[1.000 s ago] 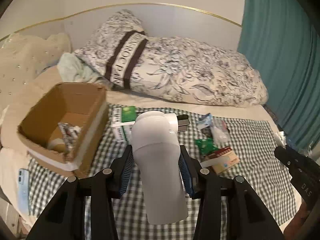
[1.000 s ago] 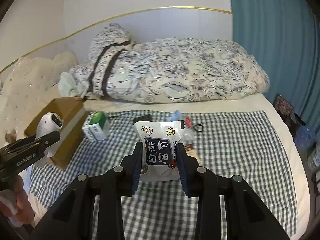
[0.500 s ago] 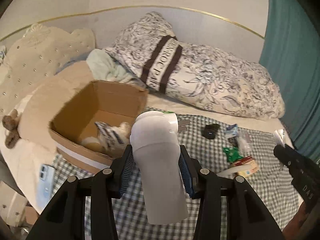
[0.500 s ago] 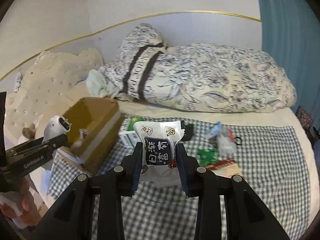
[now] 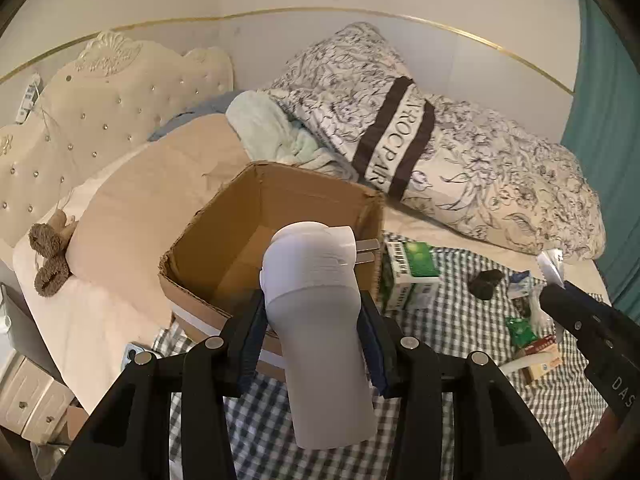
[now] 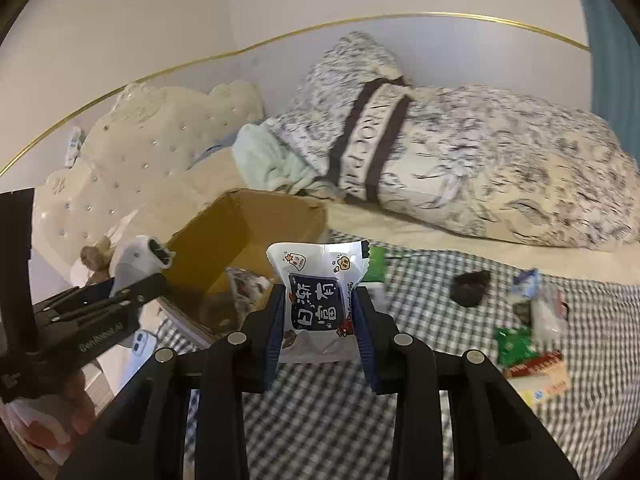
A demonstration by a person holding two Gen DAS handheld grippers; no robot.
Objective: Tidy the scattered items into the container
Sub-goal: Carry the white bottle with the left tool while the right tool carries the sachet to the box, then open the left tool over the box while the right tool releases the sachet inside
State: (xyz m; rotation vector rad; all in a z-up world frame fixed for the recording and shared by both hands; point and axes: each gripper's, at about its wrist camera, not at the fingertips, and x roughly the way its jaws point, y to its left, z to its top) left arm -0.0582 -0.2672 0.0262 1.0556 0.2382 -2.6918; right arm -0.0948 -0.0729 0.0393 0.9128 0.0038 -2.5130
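Gripping a white plug-in device (image 5: 316,312), the left claw (image 5: 314,344) is clamping it between its 2 blue-padded fingers (image 5: 250,340) at the lower middle of the left wrist view, with the device's 2 metal prongs pointing toward the right side of the frame. The device's head is overlapping the open top of the cardboard box (image 5: 224,236), which is sitting at the middle of the frame on the bed. In the right wrist view the same device (image 6: 136,262) is showing at the left edge, beside the box (image 6: 248,224).

Squeezing a white snack packet (image 6: 320,300) with a dark label, the right claw (image 6: 320,324) is closed on it at the lower middle of the right wrist view, just right of the box's near corner. Something printed is lying inside the box (image 6: 246,282), too blurred to name.

Lying on the checked cloth (image 5: 460,304) to the right of the box are a green and white carton (image 5: 412,272), touching the box's side, a small black object (image 5: 486,284), a green sachet (image 5: 520,330) and a red and yellow pack (image 5: 540,360). A floral pillow (image 5: 480,176) is filling the upper right, a pale tufted headboard (image 5: 92,104) the upper left, and a phone (image 6: 142,342) is resting at the bed's lower left edge.
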